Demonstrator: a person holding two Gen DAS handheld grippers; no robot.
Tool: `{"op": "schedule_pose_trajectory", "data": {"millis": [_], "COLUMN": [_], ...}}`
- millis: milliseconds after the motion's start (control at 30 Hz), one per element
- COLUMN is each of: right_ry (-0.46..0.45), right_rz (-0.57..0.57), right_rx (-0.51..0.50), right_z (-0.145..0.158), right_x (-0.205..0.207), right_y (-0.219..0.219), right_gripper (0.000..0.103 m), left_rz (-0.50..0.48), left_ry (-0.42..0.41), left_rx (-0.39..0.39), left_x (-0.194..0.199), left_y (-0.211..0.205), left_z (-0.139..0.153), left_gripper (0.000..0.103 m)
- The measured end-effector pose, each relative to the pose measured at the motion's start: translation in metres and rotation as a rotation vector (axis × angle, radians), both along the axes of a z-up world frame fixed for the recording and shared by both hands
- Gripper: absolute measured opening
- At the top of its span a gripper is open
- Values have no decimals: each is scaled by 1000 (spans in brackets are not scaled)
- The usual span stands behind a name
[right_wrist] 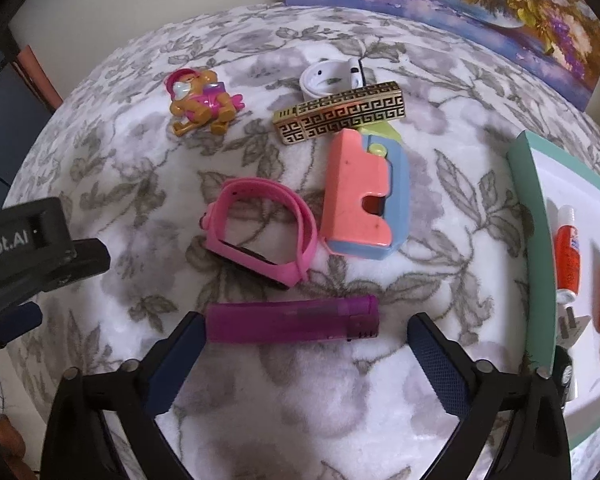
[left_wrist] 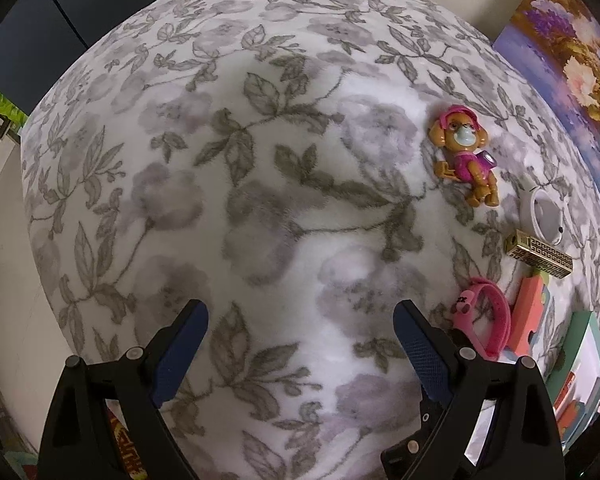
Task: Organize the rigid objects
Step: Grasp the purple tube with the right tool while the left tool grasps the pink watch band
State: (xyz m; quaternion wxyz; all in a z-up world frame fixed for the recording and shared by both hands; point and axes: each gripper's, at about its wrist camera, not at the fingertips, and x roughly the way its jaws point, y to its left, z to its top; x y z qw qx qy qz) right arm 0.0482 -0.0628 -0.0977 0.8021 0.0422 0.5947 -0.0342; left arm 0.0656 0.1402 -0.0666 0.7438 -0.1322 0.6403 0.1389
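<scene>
Between the fingers of my right tool (right_wrist: 304, 334) lies the purple lighter (right_wrist: 292, 322) on the floral surface (right_wrist: 340, 400), jaws wide, nothing gripped. My left tool (left_wrist: 300, 336) hangs open over bare cloth. Risk, I reckon: the lighter is slick and lies crosswise, so a pinch could squirt it toward the pink watch (right_wrist: 260, 236). The tray (right_wrist: 532, 216) waits at right. Readable writing: "bot.AI" on the other tool's body.

One lighter (right_wrist: 292, 320), one watch (right_wrist: 260, 232), one figurine (right_wrist: 204, 100).
</scene>
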Motion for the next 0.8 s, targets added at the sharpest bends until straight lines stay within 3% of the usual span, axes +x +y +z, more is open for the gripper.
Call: {"op": "schedule_pose_trajectory", "data": {"millis": [367,800], "right_ry": [-14,-43], "right_rz": [-1,-136], "right_rx": [-9,94], "right_z": [2,15], "right_x": [10,-2], "right_y": [-20,-81], "right_gripper": [84,83], "left_rz": [-16,-30], "left_ry": [19,-7], "left_rx": [-78,-97], "left_x": [-3,22], "left_y": [-29,-57], "left_z": [-2,8], "left_gripper": [94,94]}}
